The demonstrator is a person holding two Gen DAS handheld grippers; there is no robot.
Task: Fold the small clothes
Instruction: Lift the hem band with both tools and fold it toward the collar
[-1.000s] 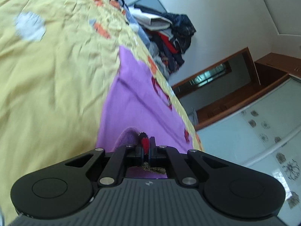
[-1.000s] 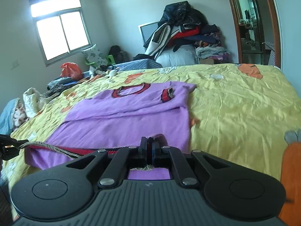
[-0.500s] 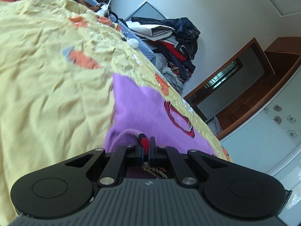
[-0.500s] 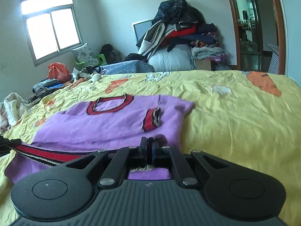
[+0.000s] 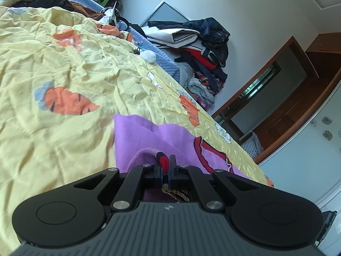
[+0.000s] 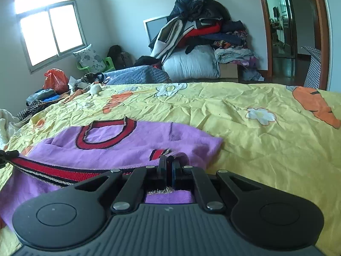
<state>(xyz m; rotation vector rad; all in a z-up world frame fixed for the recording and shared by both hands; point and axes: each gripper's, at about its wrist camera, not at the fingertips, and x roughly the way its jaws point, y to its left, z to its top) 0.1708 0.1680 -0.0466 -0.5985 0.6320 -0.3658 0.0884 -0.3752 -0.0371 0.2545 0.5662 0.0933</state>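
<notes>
Left wrist view: the left claw [image 5: 165, 163] is pressed together on the red-trimmed hem of the purple sweater [image 5: 170, 136], with a bunched fold of purple knit just beside its fingers; the rest of the sweater lies spread on the yellow bedsheet [image 5: 64, 68], its red-bordered neckline [image 5: 210, 150] showing ahead of the claw; a pile of clothes [image 5: 202, 49] stands against the wall past the far edge of the bed.

Right wrist view: the right claw [image 6: 168, 164] is pinching the other end of the same hem, purple knit caught between its fingers; the red, black and silver striped hem band [image 6: 51, 171] runs taut from it toward the left edge of the picture; the sweater's body lies on the bedsheet beyond, neckline facing up; a window [image 6: 50, 27] is at the upper left.
</notes>
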